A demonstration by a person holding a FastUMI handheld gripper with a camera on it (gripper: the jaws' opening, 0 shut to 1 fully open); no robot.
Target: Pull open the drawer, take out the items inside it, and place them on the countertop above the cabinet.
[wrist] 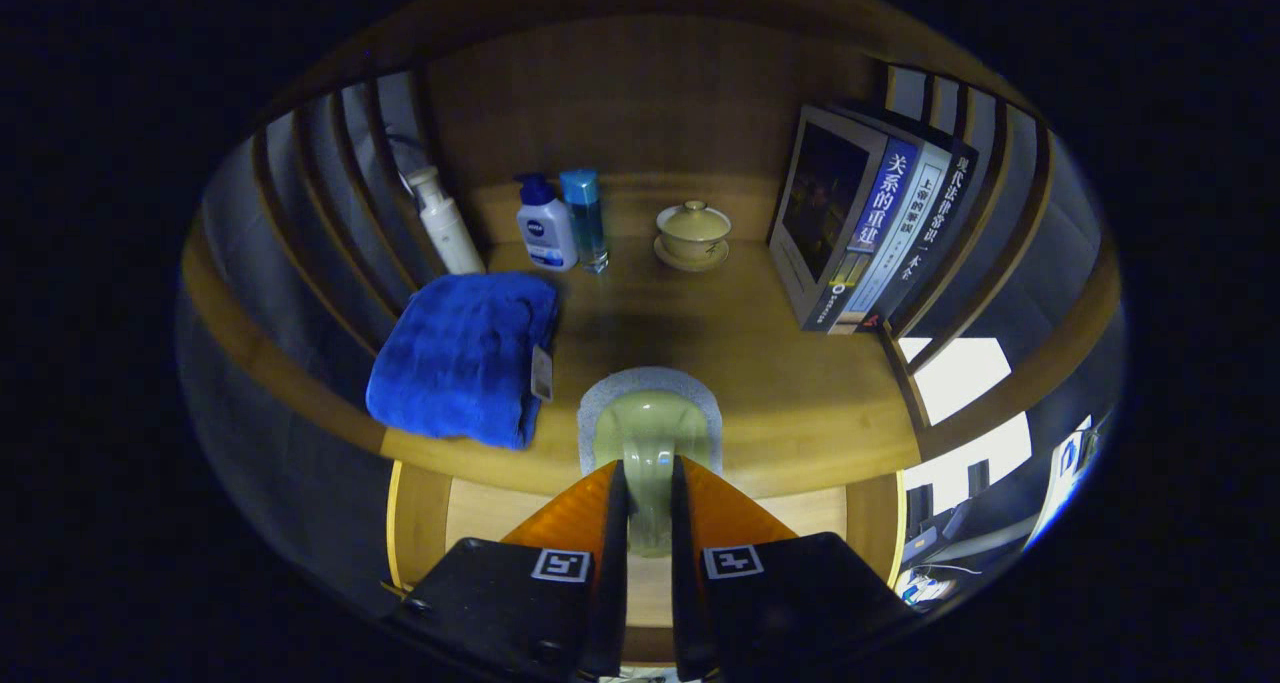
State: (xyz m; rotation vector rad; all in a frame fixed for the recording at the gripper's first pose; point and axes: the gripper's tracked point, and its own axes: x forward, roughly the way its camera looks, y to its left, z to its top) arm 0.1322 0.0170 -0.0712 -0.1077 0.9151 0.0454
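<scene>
A pale green glazed ceramic cup (650, 443), judged fragile and slippery, is held by its rim between the nearly closed hand-held gripper (648, 508) over the wooden counter's (800, 403) front edge.

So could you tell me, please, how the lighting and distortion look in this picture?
Gripper view: fisheye bends the countertop edge and side slats into curves; light is dim and warm, with a soft shadow beyond the green cup gripped between the fingers; bright glare past the books.
</scene>
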